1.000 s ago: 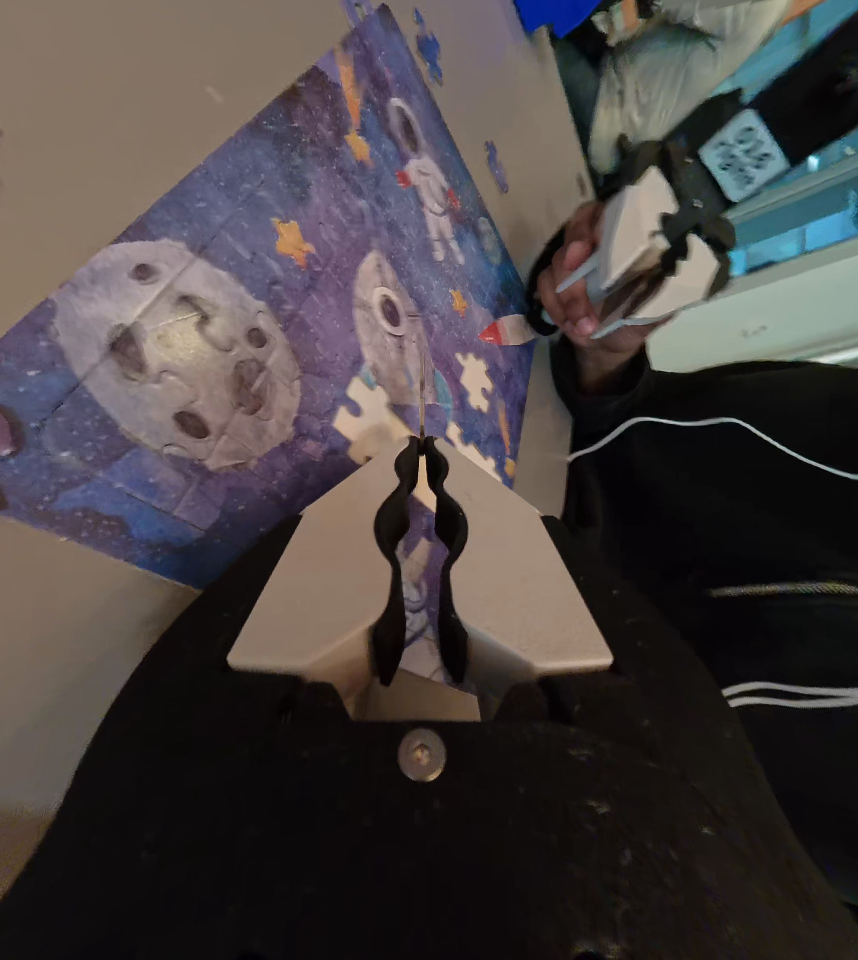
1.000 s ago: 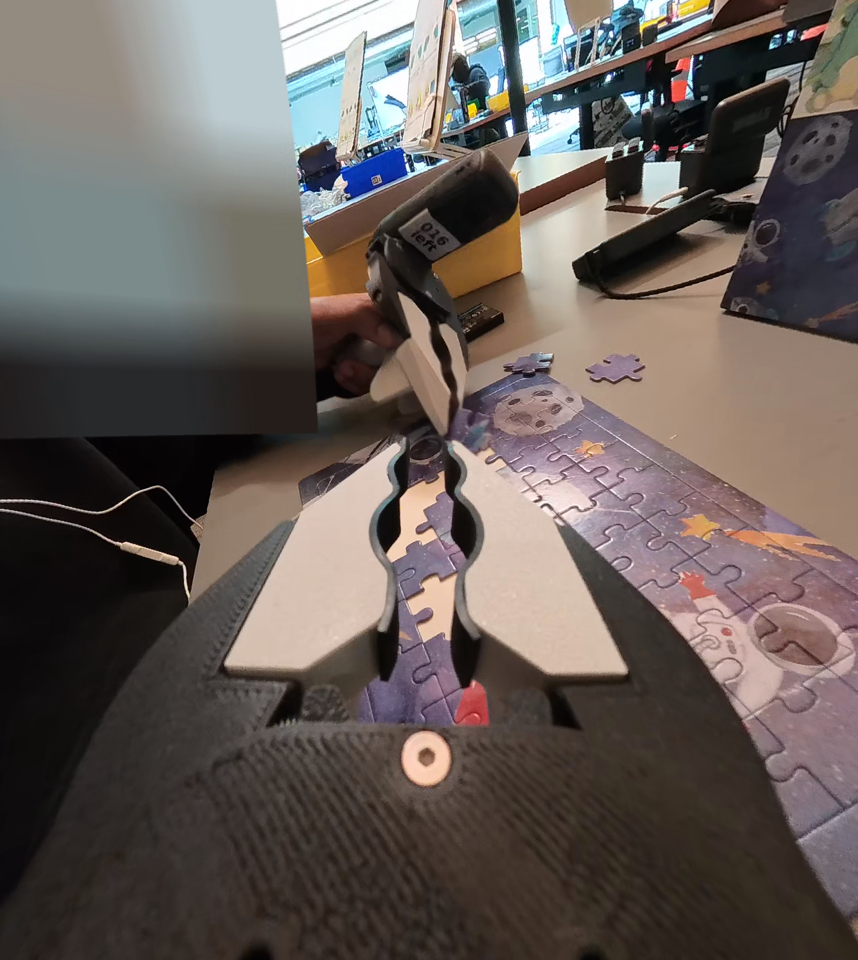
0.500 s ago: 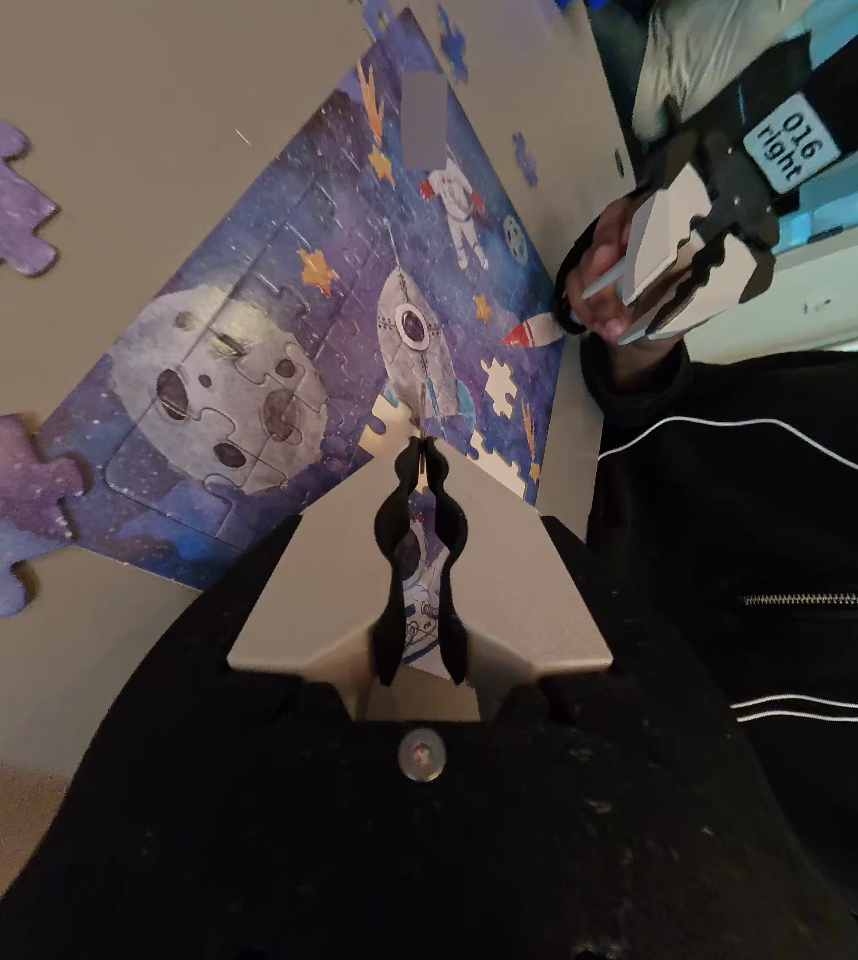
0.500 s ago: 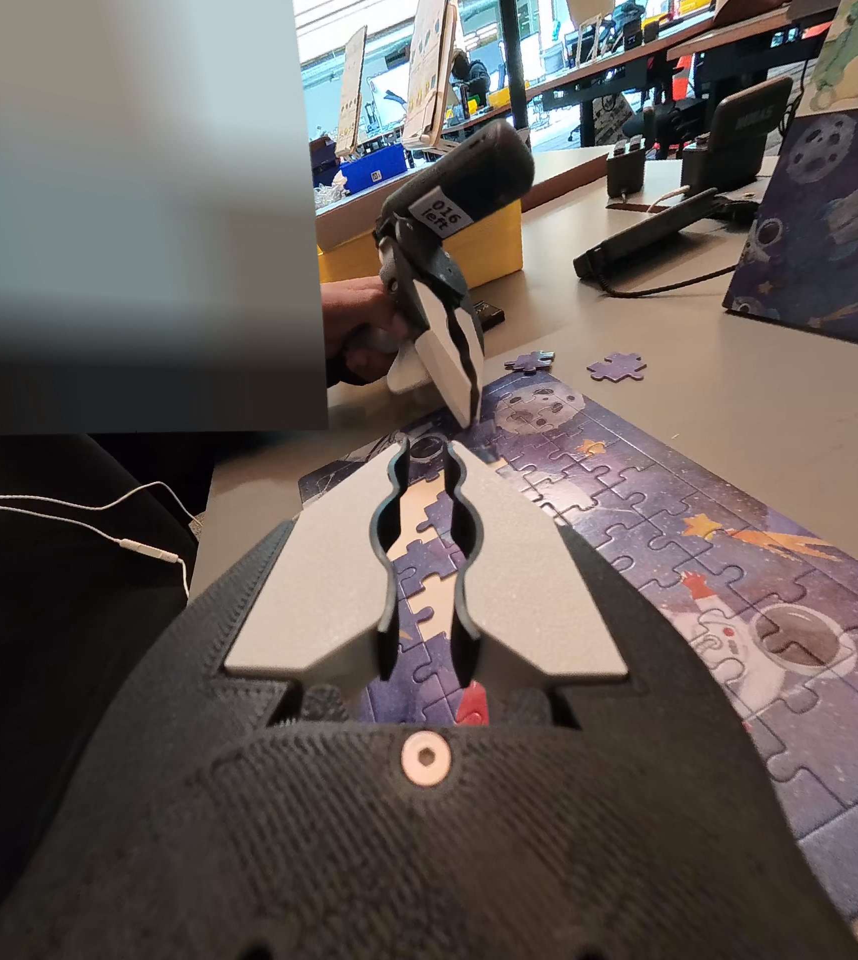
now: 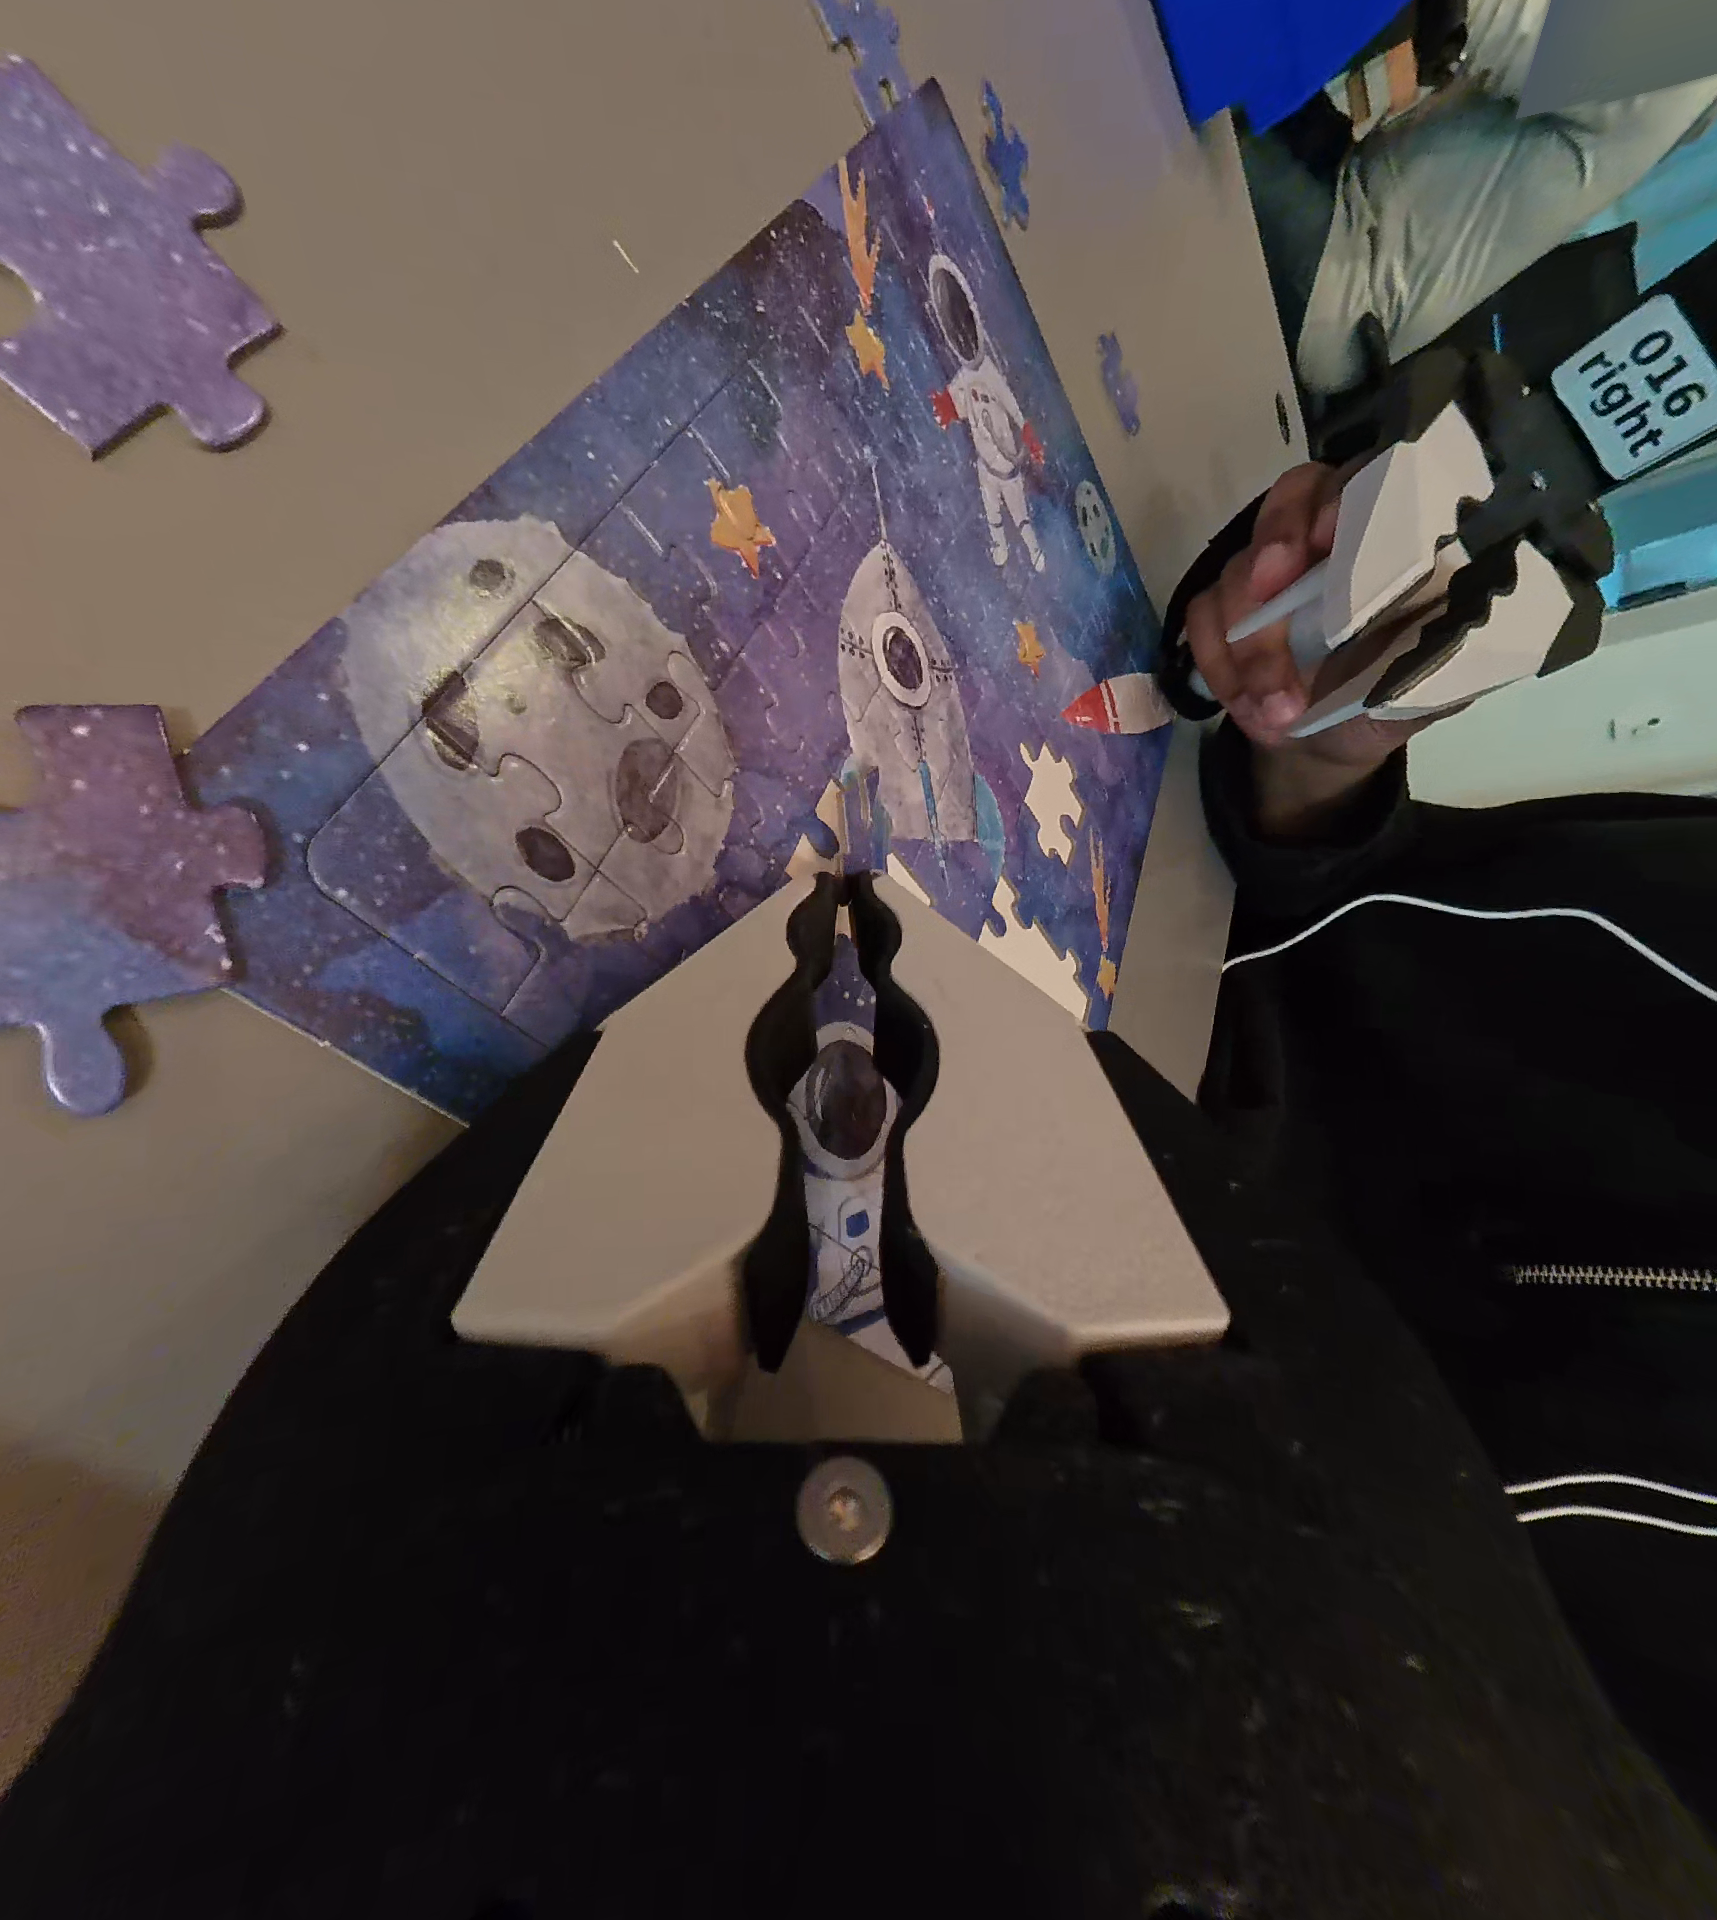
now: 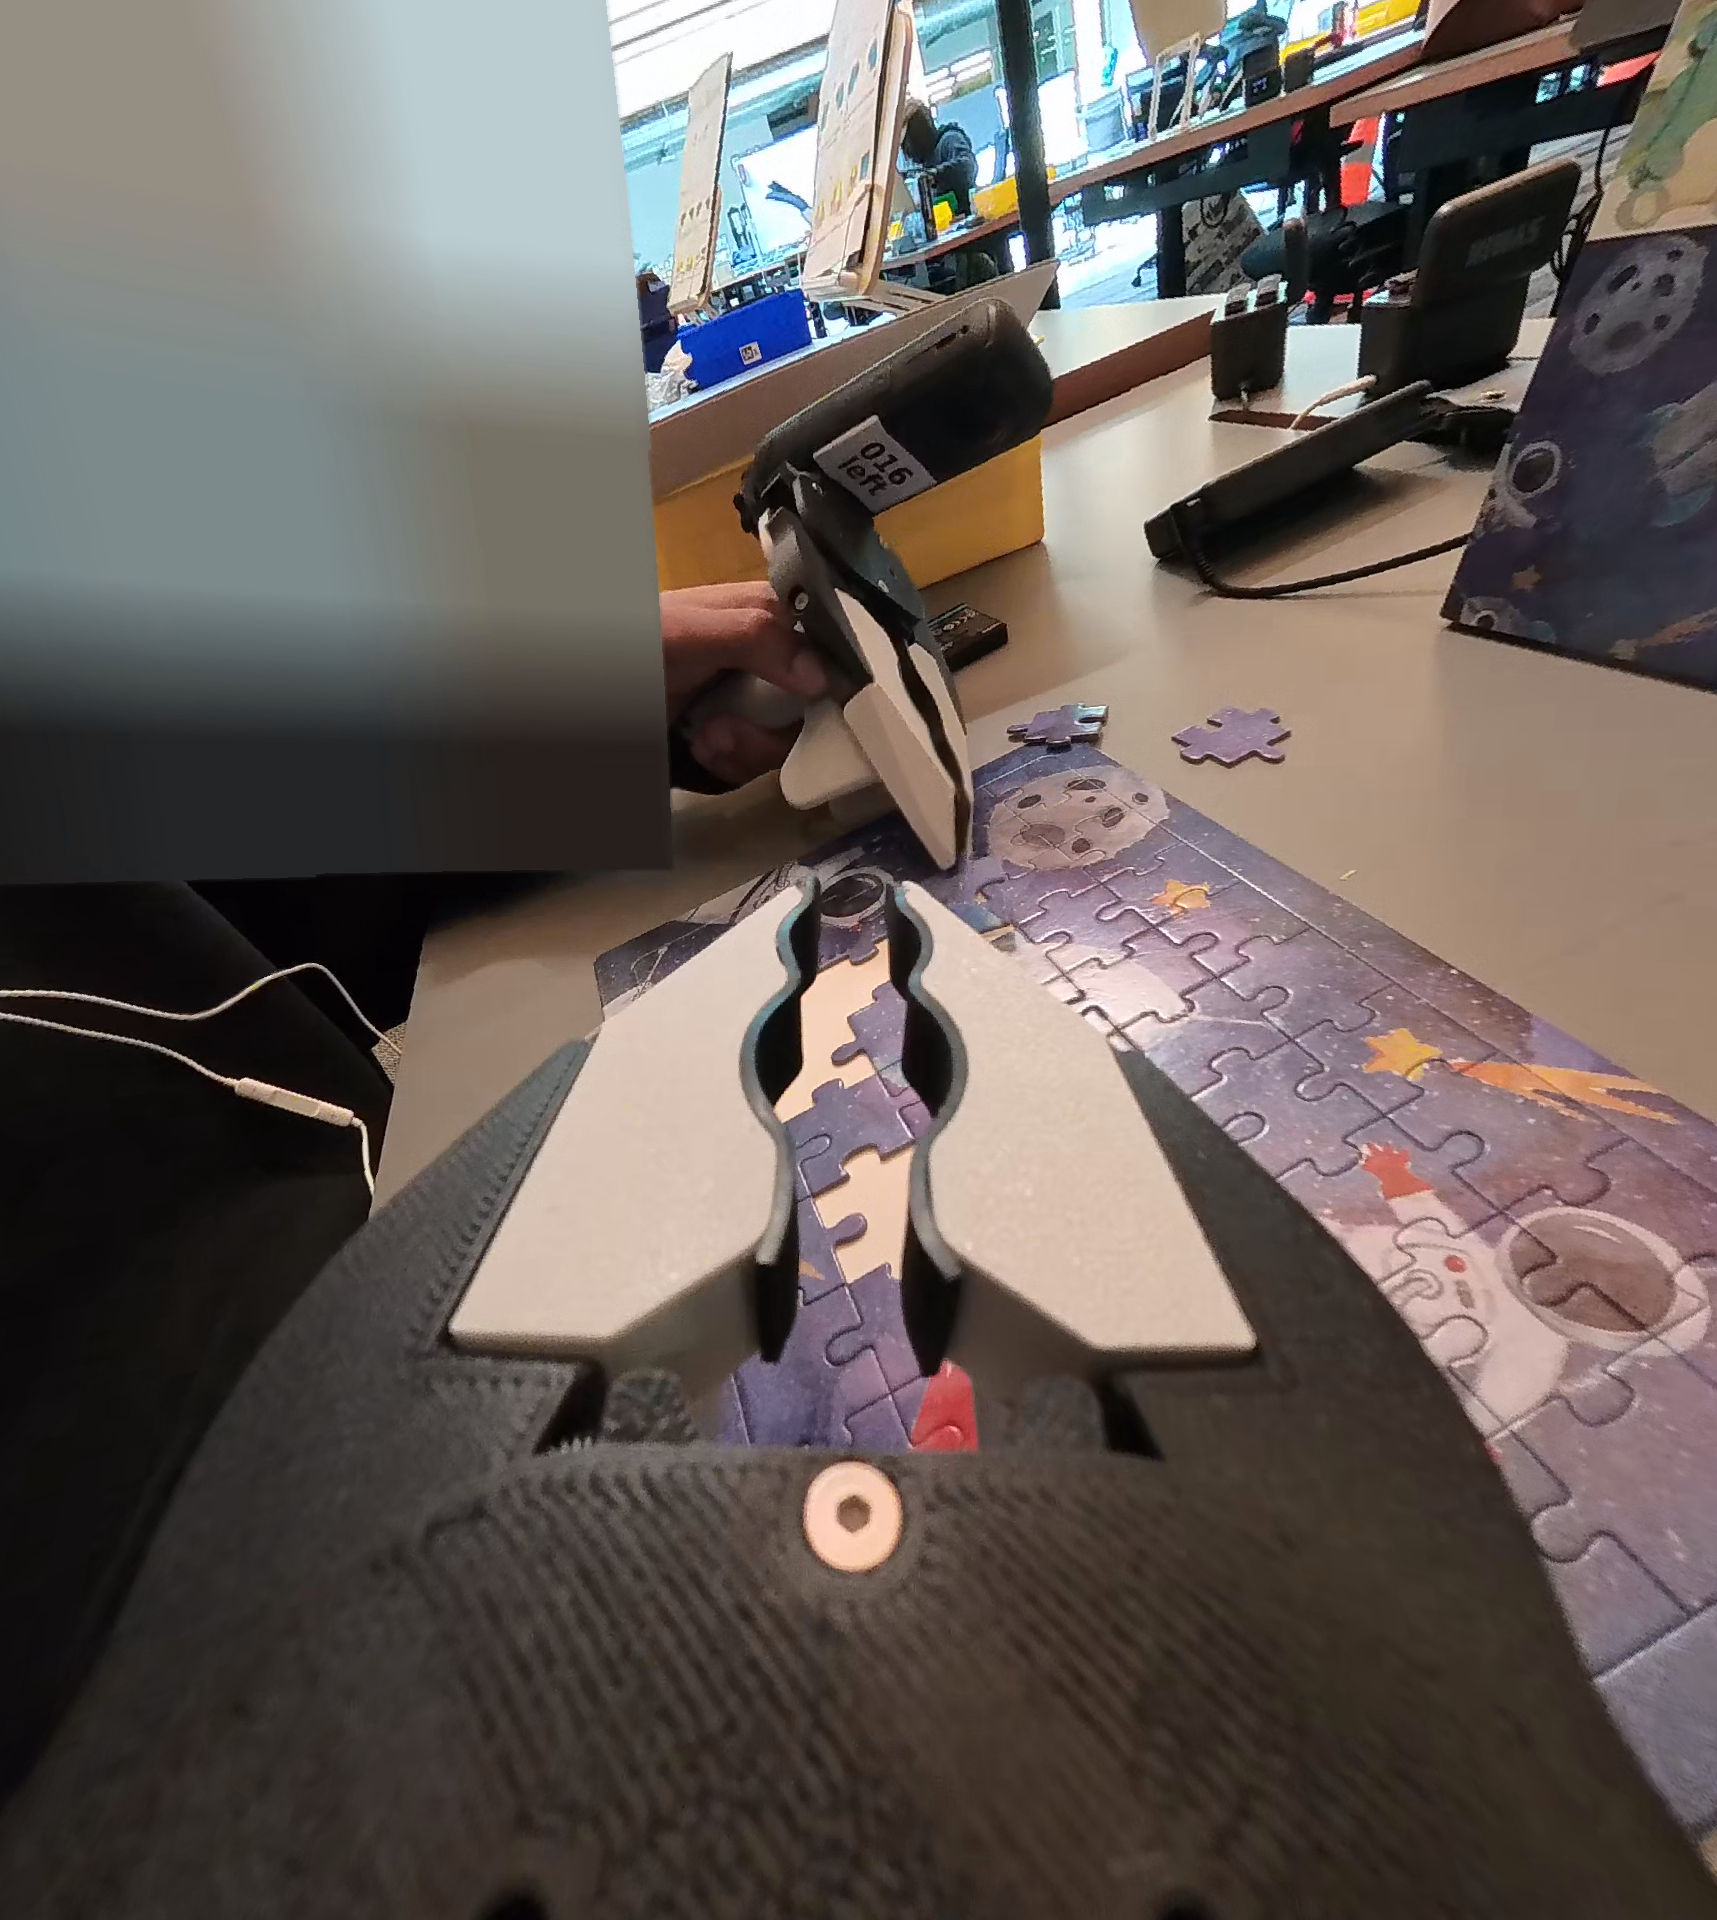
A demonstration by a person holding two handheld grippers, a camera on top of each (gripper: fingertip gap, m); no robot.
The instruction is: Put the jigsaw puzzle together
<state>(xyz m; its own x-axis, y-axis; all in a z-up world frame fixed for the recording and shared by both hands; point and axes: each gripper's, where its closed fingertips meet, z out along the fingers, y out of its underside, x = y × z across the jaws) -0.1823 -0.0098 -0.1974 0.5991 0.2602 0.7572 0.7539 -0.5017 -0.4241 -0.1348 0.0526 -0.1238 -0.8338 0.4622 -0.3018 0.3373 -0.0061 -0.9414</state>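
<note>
Left gripper (image 5: 841, 881) tilts steeply down, its tips pinched together; right gripper (image 6: 854, 896) is level, fingers slightly parted.

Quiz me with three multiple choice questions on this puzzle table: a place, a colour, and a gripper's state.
1. Where do the two loose purple jigsaw pieces lie? A in a box; B on the grey table beside the puzzle's moon end; C on the astronaut.
2. The box behind the left gripper is: A red; B yellow; C green.
3. The right gripper is: A open, empty; B shut on a piece; C shut on a cable.
B, they rest on bare tabletop; B, yellow wall; A, fingers apart, nothing between.
</note>
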